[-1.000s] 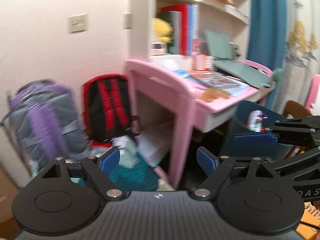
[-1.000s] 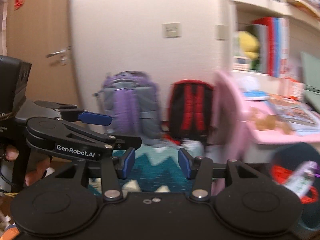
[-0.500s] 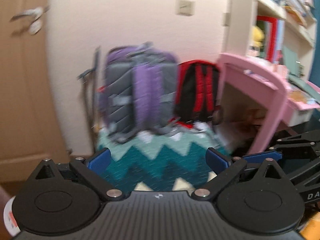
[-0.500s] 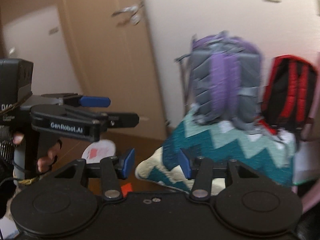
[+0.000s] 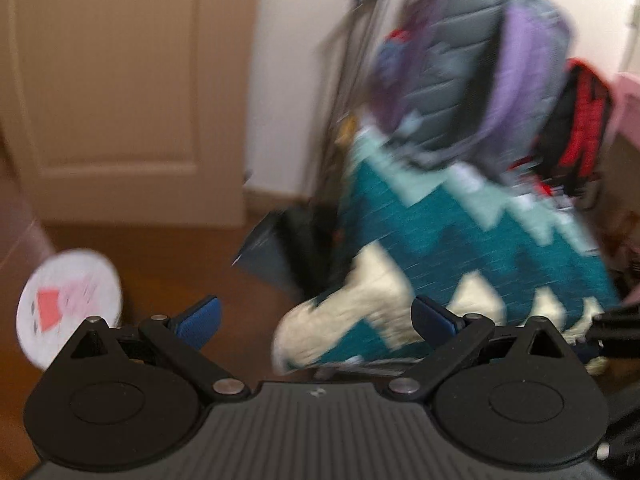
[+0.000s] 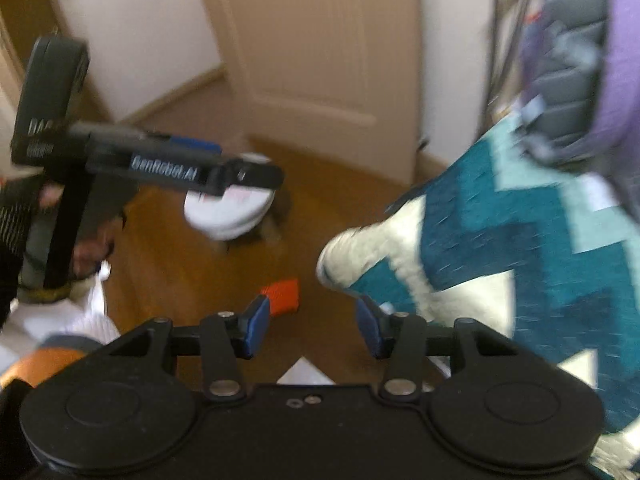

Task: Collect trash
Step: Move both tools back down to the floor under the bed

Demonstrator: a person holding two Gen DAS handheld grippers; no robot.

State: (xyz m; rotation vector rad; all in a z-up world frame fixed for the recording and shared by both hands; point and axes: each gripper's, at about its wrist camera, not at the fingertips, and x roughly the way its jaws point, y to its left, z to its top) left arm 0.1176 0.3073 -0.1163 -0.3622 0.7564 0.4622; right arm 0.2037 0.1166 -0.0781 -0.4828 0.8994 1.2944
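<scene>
Trash: white paper plate (image 6: pixel 230 212) with red print, on wood floor just beyond rug (image 6: pixel 520 240) corner; orange scrap (image 6: pixel 282 295) nearer. Likely light, thin, bendable; take by rim. Left gripper (image 5: pixel 316 320) wide open, empty; right gripper (image 6: pixel 310 326) parted, empty.
</scene>
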